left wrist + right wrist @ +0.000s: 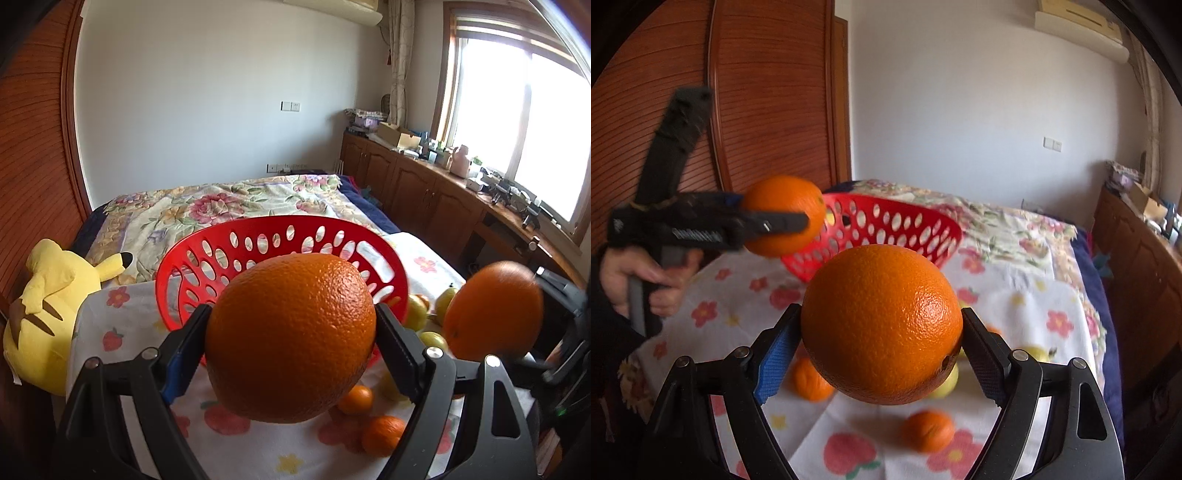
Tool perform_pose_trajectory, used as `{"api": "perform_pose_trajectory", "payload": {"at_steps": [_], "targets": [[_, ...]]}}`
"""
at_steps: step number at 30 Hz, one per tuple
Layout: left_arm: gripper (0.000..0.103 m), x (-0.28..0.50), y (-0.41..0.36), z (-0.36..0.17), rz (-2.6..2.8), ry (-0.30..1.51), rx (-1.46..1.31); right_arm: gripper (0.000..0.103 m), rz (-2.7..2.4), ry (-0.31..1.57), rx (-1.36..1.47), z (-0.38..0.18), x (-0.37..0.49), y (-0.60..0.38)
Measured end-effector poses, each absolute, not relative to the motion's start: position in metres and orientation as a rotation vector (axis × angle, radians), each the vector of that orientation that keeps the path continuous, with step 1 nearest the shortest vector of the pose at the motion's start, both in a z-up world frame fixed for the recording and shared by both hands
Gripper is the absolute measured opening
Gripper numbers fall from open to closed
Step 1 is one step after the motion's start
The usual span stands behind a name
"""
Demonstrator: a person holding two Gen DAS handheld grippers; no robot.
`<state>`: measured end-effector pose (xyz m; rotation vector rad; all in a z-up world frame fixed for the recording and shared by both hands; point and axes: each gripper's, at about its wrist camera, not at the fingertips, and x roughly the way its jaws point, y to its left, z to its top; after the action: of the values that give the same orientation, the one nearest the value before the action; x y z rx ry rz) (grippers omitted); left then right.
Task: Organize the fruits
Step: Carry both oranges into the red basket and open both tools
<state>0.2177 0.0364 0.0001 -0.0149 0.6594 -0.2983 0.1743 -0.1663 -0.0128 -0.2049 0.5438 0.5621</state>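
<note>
1. Gripping the first large orange (pixel 291 343) in the left gripper (pixel 293 310), jaws clenched on its two sides; hanging it in the air just in front of the red basket (pixel 280 225), not yet over the rim.
2. Gripping the second large orange (pixel 882 325) in the right gripper (pixel 881 312), jaws clamped on it the same way; hanging it above the flowered cloth (pixel 738 295), nearer the camera than the basket.
3. Lying tilted on the cloth, the basket, mouth turned towards the grippers; showing no fruit inside as far as visible, though part of its floor is hiding behind the first orange, and a yellow patch by its rim in the right wrist view is too small to tell.
4. Judging the task as barely begun: two oranges lifted but neither dropped in, and everything else waiting loose on the cloth.
5. Counting:
   - large oranges: two, one per gripper;
   - small mandarins (pixel 382 434): two clear in the left wrist view, possibly a third half hidden in the right wrist view;
   - yellow-green fruits (pixel 417 312): at least three, one pear-shaped; others possibly hiding behind the fingers;
   - baskets: one.
6. Lying further out, beside the cloth, one yellow plush toy (pixel 48 314); gripping the left tool's handle, a hand (pixel 646 284).
</note>
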Motion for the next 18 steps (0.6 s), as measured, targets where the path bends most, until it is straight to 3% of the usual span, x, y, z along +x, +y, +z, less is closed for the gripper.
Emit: {"api": "perform_pose_trajectory", "payload": {"at_steps": [10,18], "targets": [[0.085,0.244,0.031,-0.018,-0.291,0.715,0.034,0.086,0.588,0.522,-0.229,0.007,0.23,-0.146],[0.085,0.256,0.034,-0.027,-0.267,0.757,0.045,0.085,0.598,0.587,-0.255,-0.008,0.273,-0.126]]}}
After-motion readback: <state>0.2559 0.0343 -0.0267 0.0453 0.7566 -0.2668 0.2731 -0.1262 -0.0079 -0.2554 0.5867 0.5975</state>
